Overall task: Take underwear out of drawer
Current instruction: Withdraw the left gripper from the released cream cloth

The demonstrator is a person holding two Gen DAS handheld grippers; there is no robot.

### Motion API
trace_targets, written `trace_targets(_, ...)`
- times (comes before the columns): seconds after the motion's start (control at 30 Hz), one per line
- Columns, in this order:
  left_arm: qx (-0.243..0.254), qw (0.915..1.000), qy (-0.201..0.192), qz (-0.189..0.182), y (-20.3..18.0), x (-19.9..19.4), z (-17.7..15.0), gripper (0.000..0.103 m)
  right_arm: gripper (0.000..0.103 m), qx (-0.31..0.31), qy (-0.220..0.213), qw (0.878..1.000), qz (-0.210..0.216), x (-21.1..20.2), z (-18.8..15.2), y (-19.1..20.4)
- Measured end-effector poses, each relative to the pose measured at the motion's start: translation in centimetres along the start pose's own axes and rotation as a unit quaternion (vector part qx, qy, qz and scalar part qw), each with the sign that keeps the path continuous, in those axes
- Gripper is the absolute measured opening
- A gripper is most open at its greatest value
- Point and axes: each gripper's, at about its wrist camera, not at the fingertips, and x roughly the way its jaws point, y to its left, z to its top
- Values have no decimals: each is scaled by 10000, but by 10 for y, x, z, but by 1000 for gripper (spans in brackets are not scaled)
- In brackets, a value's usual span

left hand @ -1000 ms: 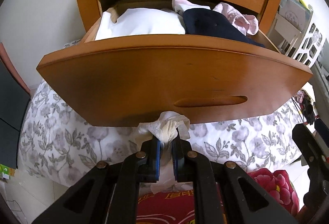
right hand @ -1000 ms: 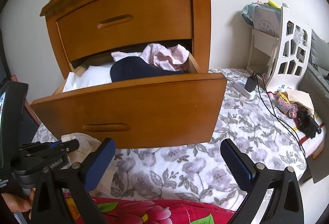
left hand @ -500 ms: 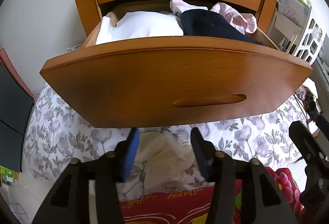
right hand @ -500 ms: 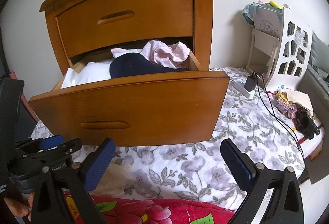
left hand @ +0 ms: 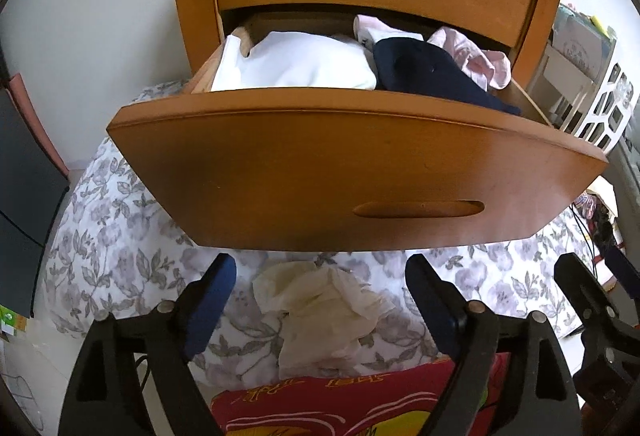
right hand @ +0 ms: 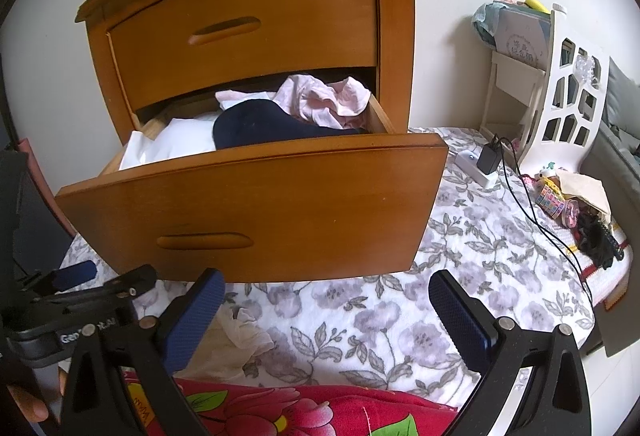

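1. One drawer (left hand: 340, 172) hangs open over the flowered bedspread (right hand: 400, 300), clothes heaped inside.
2. Both grippers gape: right gripper (right hand: 324, 310) wide and empty; left gripper (left hand: 320, 300) just opened.
3. The cream underwear (left hand: 320, 312), pinched a second ago, lies crumpled between them, no clear long axis, lower edge hidden.

"Gen" – left gripper (right hand: 74, 278) body

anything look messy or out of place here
The cream underwear lies crumpled on the floral bedspread, between the open left claw. In the open drawer, pink clothes spill over a navy garment.
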Motion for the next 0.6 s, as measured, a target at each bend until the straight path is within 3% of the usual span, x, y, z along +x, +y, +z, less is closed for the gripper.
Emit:
trace_targets(0.2,-224,9994,-198,-151,11,-11,0,98,103,44,76,9999,47,2,0,-2)
trace_targets(0.6,-462,9970,-583,-217,21,-28,3,99,103,142,112,9995,253,1,2,-6)
